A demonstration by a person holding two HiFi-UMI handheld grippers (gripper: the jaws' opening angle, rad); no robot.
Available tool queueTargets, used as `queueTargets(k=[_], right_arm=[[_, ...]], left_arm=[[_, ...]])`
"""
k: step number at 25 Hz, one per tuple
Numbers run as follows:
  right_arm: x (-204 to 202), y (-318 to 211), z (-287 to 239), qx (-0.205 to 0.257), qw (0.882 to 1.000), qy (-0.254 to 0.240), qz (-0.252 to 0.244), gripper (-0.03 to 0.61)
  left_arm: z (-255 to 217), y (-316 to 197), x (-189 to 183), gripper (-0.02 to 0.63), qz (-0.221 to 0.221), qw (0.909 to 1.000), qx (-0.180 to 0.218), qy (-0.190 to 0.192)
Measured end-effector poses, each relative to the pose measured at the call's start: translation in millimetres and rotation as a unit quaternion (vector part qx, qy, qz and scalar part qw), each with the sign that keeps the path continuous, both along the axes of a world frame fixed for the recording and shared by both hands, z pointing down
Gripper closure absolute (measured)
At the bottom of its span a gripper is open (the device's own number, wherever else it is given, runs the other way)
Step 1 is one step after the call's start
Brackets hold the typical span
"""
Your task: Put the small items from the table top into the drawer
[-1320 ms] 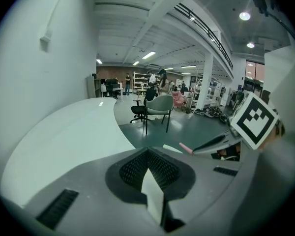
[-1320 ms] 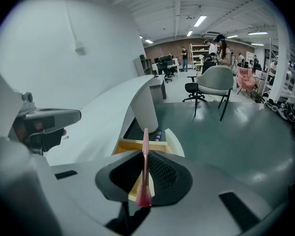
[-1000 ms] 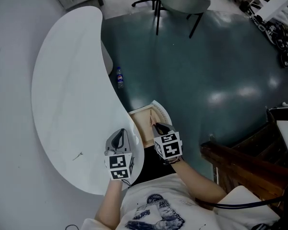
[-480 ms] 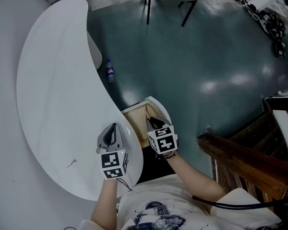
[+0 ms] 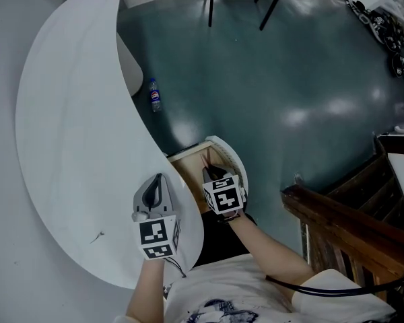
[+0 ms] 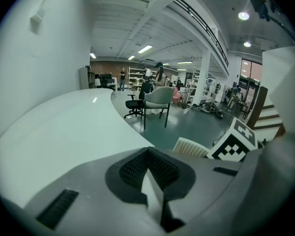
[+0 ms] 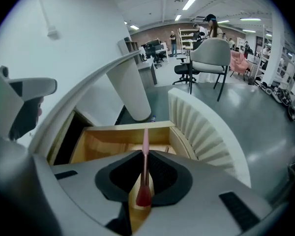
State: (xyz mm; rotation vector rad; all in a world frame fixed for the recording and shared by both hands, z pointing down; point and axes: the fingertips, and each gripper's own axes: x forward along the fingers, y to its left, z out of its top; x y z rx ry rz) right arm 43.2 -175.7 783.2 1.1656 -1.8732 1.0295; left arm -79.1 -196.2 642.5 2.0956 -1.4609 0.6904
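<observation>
Counting what is about: two grippers, one white curved table, one open drawer under its edge, one slim stick in a grip, one small dark item alone on the table top, one bottle standing on the green floor, and one grey chair farther off.

The right gripper hangs tilted down over the open drawer. Its jaws are drawn in close and clamp the stick between the black pads. The stick's tip pokes out ahead of the jaws, above the drawer's wooden inside.

The stick is thin and straight like a pen, pale pink along its forward part and swelling to a darker red bulb at the end nearest the camera. It does not touch the drawer.

The left gripper sits just beside the right one, over the rounded end of the table. Its jaws stand a narrow slit apart, and only the white table shows through, so it holds nothing.

The drawer has pale wooden walls and a white, ribbed, curved front. It is pulled out toward the person, between the table's edge and the floor.

The small dark item lies well apart from both grippers, too small to tell what it is
</observation>
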Motion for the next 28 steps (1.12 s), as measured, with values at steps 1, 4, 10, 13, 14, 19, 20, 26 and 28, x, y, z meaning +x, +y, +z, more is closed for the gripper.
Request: queueTargets(k=[1, 4, 10, 13, 14, 19, 20, 26, 28], right_arm=[[1, 0, 6, -0.005, 1.0, 0.003, 0.004, 0.518], [2, -2, 21, -0.014, 1.0, 0.003, 0.013, 0.518], [-2, -7, 43, -0.022, 1.0, 0.014, 0.016, 0.518], [-3, -7, 53, -0.027, 0.999, 0.019, 0.016, 0.518], [-2, -8, 56, -0.029, 0.999, 0.021, 0.018, 0.518], [-2, -8, 66, -0.036, 0.999, 0.022, 0.022, 0.518], [-2, -8, 68, -0.037, 0.999, 0.022, 0.021, 0.518], [2, -8, 82, -0.039, 0.999, 0.022, 0.022, 0.518], [2, -7, 86, -0.04, 0.999, 0.021, 0.018, 0.518]], left_arm=[[1, -1, 0, 0.589, 0.0, 1.0, -0.001, -0.003], [3, -5, 1, 0.589, 0.005, 0.9998, 0.003, -0.017], [5, -5, -4, 0.589, -0.007, 0.9999, -0.001, -0.01], [4, -5, -2, 0.591, 0.0, 0.9999, -0.001, -0.013], [4, -5, -2, 0.59, 0.0, 0.9999, -0.002, -0.013], [7, -6, 0, 0.589, 0.007, 0.9997, -0.008, -0.022], [7, -6, 1, 0.591, 0.008, 0.9996, -0.01, -0.025], [13, -6, 4, 0.589, 0.016, 0.9984, -0.013, -0.052], [14, -6, 4, 0.591, 0.016, 0.9981, -0.015, -0.057]])
